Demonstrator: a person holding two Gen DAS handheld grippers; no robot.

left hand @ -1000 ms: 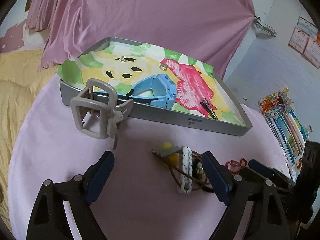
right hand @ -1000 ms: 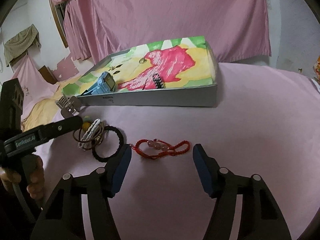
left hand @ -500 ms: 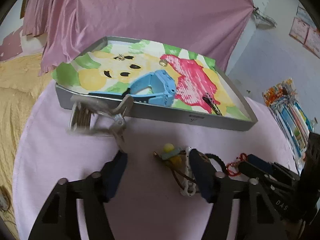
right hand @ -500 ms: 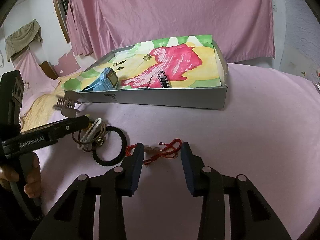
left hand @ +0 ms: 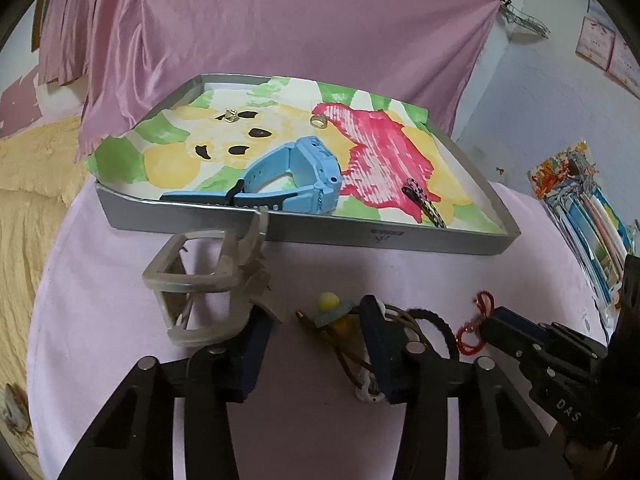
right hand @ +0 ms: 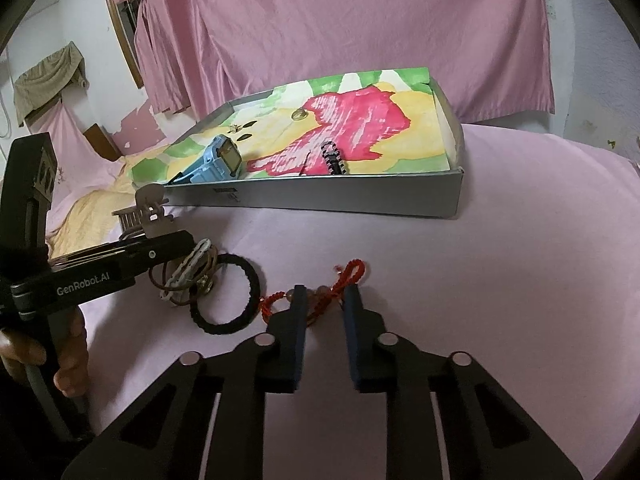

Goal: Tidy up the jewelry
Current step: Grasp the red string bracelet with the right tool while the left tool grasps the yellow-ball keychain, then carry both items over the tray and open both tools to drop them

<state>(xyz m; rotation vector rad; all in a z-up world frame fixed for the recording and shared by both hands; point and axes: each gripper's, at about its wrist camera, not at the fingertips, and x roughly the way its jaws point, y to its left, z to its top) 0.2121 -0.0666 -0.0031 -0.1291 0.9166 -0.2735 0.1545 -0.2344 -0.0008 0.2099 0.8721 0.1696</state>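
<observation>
Round worktop (right hand: 500, 264) under smooth pink cloth, pink satin drapes (left hand: 280, 20) behind, grey shallow tray (right hand: 360, 196) with painted paper liner holding blue plastic watch (left hand: 296, 180), left tool (left hand: 312, 344) part-spread beside beige claw hair clip (left hand: 204, 284), right tool (right hand: 325, 305) narrowed around red cord bracelet (right hand: 344, 276), not clamped, black fuzzy hair tie (right hand: 224, 292) nearby.

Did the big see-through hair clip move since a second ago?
Yes. The hair clip stood upright by the gray tray's left corner; now it's tipped, nearer the tray's middle, against the left gripper.
</observation>
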